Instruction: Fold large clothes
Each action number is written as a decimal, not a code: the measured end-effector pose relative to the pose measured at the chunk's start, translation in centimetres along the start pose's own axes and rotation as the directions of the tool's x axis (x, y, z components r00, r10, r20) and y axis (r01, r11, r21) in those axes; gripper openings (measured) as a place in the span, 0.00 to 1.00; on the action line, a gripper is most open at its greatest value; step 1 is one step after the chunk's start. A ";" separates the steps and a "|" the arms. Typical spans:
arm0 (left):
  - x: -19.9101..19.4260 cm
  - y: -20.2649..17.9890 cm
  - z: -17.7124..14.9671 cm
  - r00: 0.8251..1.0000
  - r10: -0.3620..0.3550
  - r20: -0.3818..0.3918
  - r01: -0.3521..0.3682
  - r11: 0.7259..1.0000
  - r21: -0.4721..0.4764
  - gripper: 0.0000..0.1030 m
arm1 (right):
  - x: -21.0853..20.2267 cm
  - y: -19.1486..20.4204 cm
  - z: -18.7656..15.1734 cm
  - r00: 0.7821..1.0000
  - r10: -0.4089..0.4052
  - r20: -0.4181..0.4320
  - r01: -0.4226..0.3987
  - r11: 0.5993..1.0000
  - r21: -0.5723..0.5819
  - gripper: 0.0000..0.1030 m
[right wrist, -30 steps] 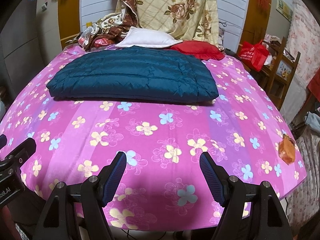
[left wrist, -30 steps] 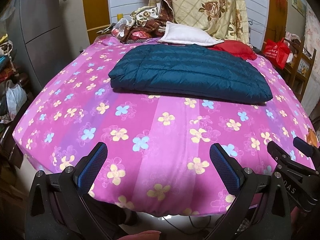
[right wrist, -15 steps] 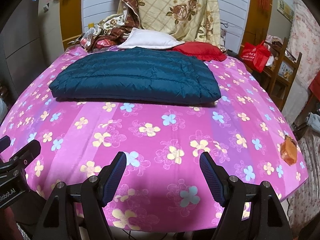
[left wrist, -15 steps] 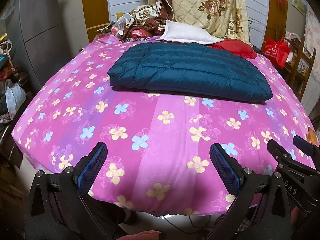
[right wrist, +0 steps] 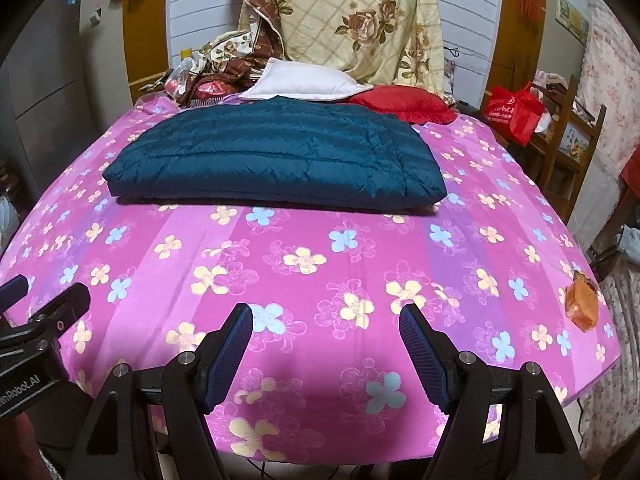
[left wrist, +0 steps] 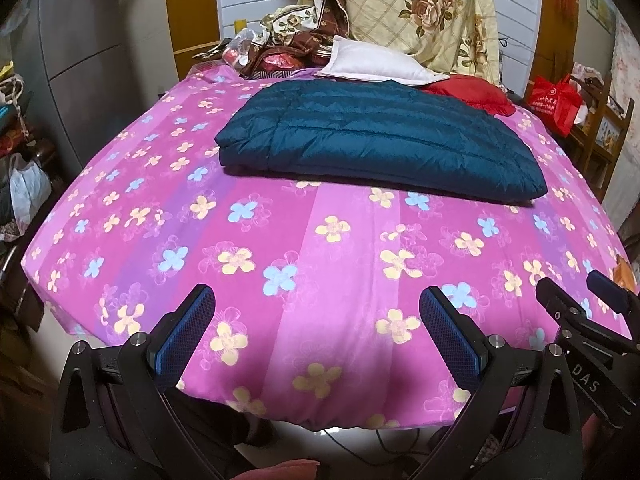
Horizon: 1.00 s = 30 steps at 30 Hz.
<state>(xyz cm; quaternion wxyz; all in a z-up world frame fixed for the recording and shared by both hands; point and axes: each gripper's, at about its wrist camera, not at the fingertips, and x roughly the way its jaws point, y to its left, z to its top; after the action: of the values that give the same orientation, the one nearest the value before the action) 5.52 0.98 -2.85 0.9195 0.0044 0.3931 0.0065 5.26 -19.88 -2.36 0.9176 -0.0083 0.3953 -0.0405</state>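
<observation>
Nearest me, my left gripper (left wrist: 314, 308) and right gripper (right wrist: 326, 328) hang side by side over the foot of the bed (left wrist: 344, 280), both with jaws spread wide and nothing between them. Ahead is bare pink flowered sheet. Beyond it, well apart from both grippers, the dark teal quilted jacket (right wrist: 276, 156) lies flat across the middle of the bed as a tidy rectangle, its layered edges showing at the near left corner; I judge the folding all but done. Behind it sit a white pillow (right wrist: 304, 84) and a red cushion (right wrist: 404, 104), just beside its far edge.

If another fold is wanted, I would reach both grippers forward together, pinch the two near corners through all layers, and carry them over evenly so the stack does not slide.

Against the earlier frames, almost nothing differs: jacket, bedding and both pairs of jaws sit as they did.
</observation>
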 end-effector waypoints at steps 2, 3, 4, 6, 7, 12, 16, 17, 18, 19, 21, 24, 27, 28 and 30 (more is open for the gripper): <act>0.0 0.0 0.0 1.000 -0.001 -0.003 0.001 1.000 -0.001 0.99 | -0.3 0.1 0.0 1.000 0.011 0.015 -0.011 1.000 0.003 0.71; 0.0 0.1 0.0 1.000 -0.001 -0.003 0.001 1.000 -0.001 0.99 | -0.4 0.0 0.0 1.000 0.013 0.021 -0.013 1.000 0.004 0.71; 0.0 0.1 0.0 1.000 -0.001 -0.002 0.001 1.000 -0.001 0.99 | -0.5 0.0 0.0 0.999 0.015 0.028 -0.015 1.000 0.004 0.71; 0.0 0.1 0.0 1.000 -0.001 -0.001 0.001 1.000 -0.001 0.99 | -0.6 0.1 0.0 0.999 0.015 0.035 -0.015 1.000 0.001 0.72; 0.0 0.1 0.0 1.000 -0.001 -0.001 0.001 1.000 0.000 0.99 | -0.6 0.0 0.1 0.999 0.016 0.032 -0.016 1.000 -0.002 0.72; 0.0 0.1 0.0 1.000 -0.001 -0.002 0.001 1.000 -0.001 0.99 | -0.1 0.1 0.0 1.000 0.026 0.012 -0.026 1.000 -0.009 0.72; 0.0 0.1 0.0 1.000 0.000 -0.001 0.000 1.000 -0.001 0.99 | 0.0 0.1 0.0 1.000 0.026 0.016 -0.026 1.000 -0.007 0.72; 0.0 0.1 0.0 1.000 0.000 -0.001 0.000 1.000 0.000 0.99 | 0.0 0.0 0.0 1.000 0.027 0.016 -0.027 1.000 -0.007 0.72; 0.0 0.1 0.1 1.000 -0.003 -0.002 0.003 1.000 0.001 0.99 | 0.1 0.0 0.0 1.000 0.027 0.016 -0.027 1.000 -0.006 0.72; 0.0 0.1 0.1 1.000 -0.003 -0.002 0.003 1.000 0.001 0.99 | 0.0 0.0 0.0 0.999 0.028 0.015 -0.028 1.000 -0.007 0.72; 0.0 0.1 0.1 1.000 -0.001 -0.002 0.001 1.000 0.000 0.99 | 0.0 0.0 0.1 0.999 0.030 0.013 -0.030 1.000 -0.007 0.72; 0.1 0.1 0.2 1.000 -0.001 -0.002 0.001 1.000 0.001 0.99 | 0.1 0.0 0.0 0.999 0.031 0.012 -0.030 1.000 -0.006 0.72; 0.1 0.1 0.1 1.000 -0.002 -0.002 0.002 1.000 0.000 0.99 | 0.1 0.0 0.1 0.999 0.030 0.012 -0.030 1.000 -0.006 0.72; 0.0 0.1 0.1 1.000 -0.002 0.000 0.002 1.000 -0.001 0.99 | 0.1 0.0 0.0 0.999 0.030 0.012 -0.030 1.000 -0.005 0.72; 0.1 0.1 0.1 1.000 -0.001 0.000 0.001 1.000 -0.001 0.99 | 0.1 -0.1 0.0 0.999 0.030 0.011 -0.030 1.000 -0.004 0.72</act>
<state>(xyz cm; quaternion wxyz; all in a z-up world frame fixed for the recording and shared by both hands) 5.64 1.08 -2.81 0.9194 0.0039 0.3932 0.0059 5.38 -19.95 -2.43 0.9202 -0.0044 0.3906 -0.0257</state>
